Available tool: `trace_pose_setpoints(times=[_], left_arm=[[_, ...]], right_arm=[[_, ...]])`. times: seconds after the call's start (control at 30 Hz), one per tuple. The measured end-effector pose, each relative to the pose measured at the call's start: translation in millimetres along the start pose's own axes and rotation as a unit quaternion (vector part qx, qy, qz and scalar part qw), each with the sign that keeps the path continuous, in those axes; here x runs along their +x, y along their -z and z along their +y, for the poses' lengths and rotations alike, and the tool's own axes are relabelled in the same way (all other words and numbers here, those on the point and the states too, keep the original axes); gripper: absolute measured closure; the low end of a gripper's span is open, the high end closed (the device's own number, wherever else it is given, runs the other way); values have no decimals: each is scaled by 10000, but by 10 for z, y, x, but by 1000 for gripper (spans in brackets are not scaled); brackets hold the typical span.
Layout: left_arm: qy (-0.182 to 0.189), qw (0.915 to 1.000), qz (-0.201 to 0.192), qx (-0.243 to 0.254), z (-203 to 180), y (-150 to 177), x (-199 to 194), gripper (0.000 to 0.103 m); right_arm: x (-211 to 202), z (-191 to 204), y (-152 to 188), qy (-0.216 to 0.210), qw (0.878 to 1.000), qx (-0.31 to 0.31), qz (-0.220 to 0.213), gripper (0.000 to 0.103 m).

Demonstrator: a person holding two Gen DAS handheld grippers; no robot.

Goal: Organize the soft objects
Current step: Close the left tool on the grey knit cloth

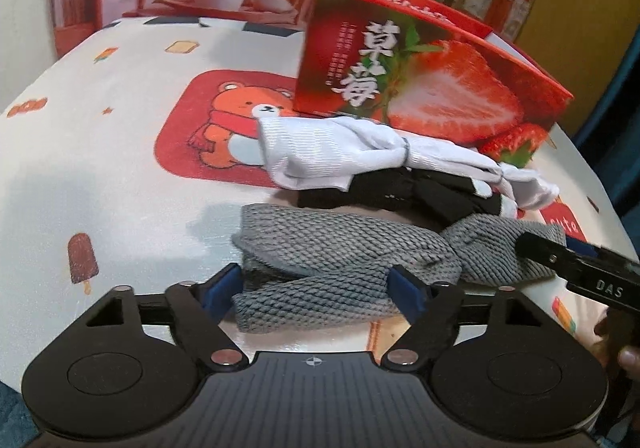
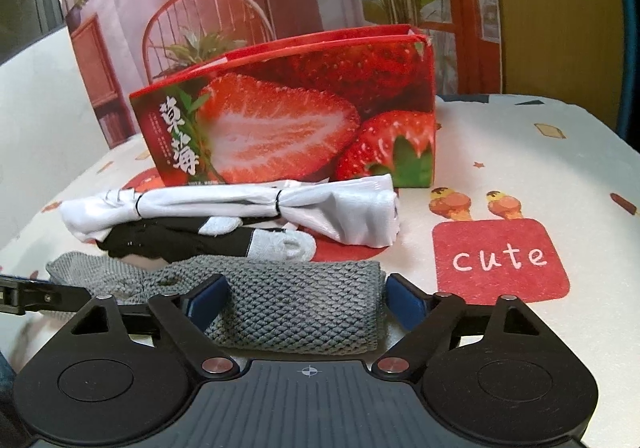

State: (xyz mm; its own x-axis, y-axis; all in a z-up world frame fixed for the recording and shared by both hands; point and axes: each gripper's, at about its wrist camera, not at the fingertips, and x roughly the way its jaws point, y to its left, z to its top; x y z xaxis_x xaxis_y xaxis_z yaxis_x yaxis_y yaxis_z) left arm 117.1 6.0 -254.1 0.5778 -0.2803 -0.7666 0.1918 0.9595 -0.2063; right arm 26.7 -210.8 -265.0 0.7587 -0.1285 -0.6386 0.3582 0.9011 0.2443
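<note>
Left gripper [image 1: 316,290], lower centre of its view: jaws partly open, straddling one end of grey knit sock [image 1: 320,260], pads apparently not pressing. Right gripper [image 2: 306,302]: likewise at opposite end, presumably for two-handed folding. White bundle [image 2: 240,203], black-and-white pair [image 2: 208,238] behind, before strawberry box [image 2: 288,123] on worktop [image 2: 540,167].

Small print on strawberry box [image 1: 420,87] too blurred to read; box interior hidden. Black sock [image 2: 180,240] partly covered by white sock bundle [image 2: 240,203].
</note>
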Motion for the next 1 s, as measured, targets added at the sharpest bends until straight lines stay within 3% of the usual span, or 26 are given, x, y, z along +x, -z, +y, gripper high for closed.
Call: trace_pose_setpoints(times=[0.33, 0.53, 0.7, 0.8, 1.0], left_arm=[[95, 9997, -242, 36, 32, 15, 32, 28], [320, 9991, -273, 96, 13, 27, 35, 46], [468, 9984, -281, 119, -3, 36, 40, 71], [530, 9977, -397, 134, -13, 36, -4, 77], [612, 9955, -697, 203, -43, 0, -149, 78]], right_arm=[[29, -77, 31, -63, 9997, 220, 12, 34], [2, -65, 29, -206, 9995, 237, -3, 55], [-47, -32, 10, -243, 9995, 179, -90, 69], [-104, -41, -18, -297, 9992, 218, -184, 75], [-235, -15, -90, -425, 9981, 184, -404, 82]])
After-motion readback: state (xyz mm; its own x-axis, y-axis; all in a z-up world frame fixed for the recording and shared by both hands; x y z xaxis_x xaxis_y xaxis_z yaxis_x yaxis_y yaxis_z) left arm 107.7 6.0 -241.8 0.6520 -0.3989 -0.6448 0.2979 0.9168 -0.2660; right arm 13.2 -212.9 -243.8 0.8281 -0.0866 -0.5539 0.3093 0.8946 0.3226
